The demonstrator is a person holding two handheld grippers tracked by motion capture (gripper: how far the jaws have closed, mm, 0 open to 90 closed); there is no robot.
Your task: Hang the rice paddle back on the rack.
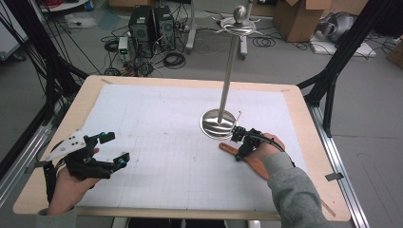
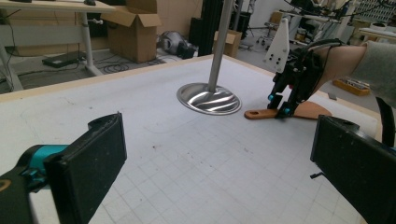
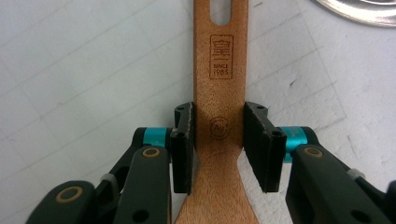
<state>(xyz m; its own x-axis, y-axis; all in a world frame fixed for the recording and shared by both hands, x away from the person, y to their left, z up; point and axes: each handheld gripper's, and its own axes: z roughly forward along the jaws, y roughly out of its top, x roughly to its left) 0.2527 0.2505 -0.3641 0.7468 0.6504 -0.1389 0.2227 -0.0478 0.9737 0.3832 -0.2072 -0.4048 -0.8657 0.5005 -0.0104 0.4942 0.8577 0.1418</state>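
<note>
A wooden spatula lies flat on the white gridded mat, its handle with a slot and a burnt-in stamp pointing toward the metal stand. My right gripper straddles the handle just above where it widens, and both pads press on the handle's edges. From above, that gripper points down onto the spatula right of centre. My left gripper hovers over the mat's left side, jaws wide open with nothing between them. Its own view looks across at the spatula and the right gripper.
A shiny metal stand with a round base and a tall pole rises just beyond the spatula's handle end. The mat covers a wooden table. Boxes, computers and cables lie on the floor behind.
</note>
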